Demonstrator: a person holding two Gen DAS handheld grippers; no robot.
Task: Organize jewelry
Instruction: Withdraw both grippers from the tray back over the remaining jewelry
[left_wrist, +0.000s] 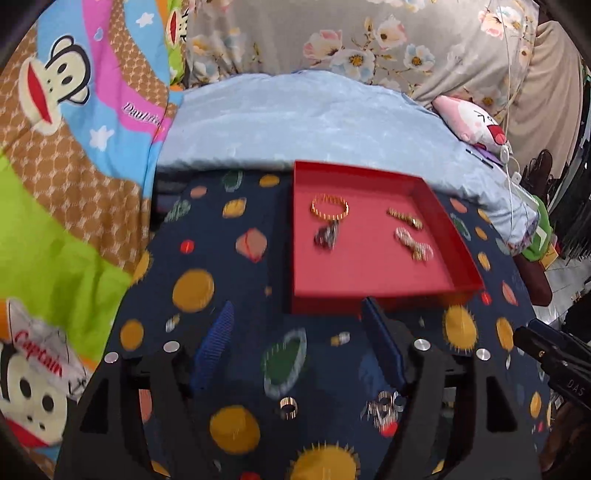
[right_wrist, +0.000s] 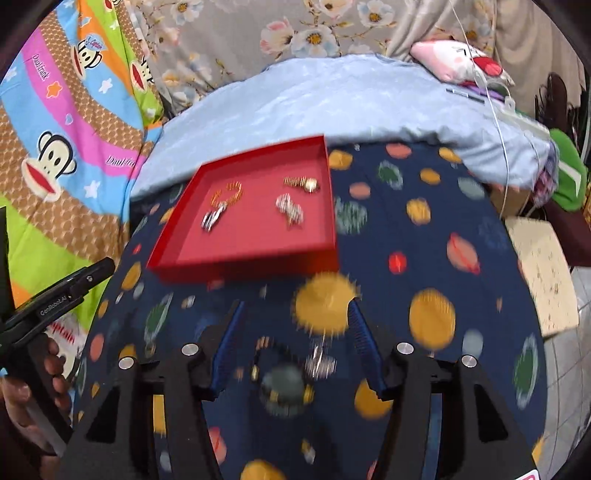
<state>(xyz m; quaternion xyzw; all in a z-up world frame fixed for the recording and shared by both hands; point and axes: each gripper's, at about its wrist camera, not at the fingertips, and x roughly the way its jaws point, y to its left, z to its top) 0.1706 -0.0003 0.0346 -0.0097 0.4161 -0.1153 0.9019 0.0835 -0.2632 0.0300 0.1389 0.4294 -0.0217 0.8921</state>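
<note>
A red tray (left_wrist: 373, 273) (right_wrist: 255, 251) lies on the dark planet-print cloth. In it are a gold bracelet (left_wrist: 330, 207) (right_wrist: 228, 194), a dark silver piece (left_wrist: 327, 235) (right_wrist: 212, 218), a gold watch-like piece (left_wrist: 405, 218) (right_wrist: 303, 182) and a silver chain piece (left_wrist: 413, 244) (right_wrist: 290, 210). My left gripper (left_wrist: 297, 314) is open above the cloth just before the tray. A gold ring (left_wrist: 288, 407) and a silver piece (left_wrist: 384, 406) lie on the cloth between its fingers. My right gripper (right_wrist: 295, 310) is open over a blurred bead bracelet and silver piece (right_wrist: 321, 363).
The planet-print cloth (left_wrist: 207, 288) (right_wrist: 436, 258) covers a table beside a bed with a light blue blanket (left_wrist: 295, 122). A cartoon monkey quilt (left_wrist: 74, 129) lies left. A pink plush (left_wrist: 476, 123) and white cable sit at the right. A speckled stool (right_wrist: 543, 273) stands right.
</note>
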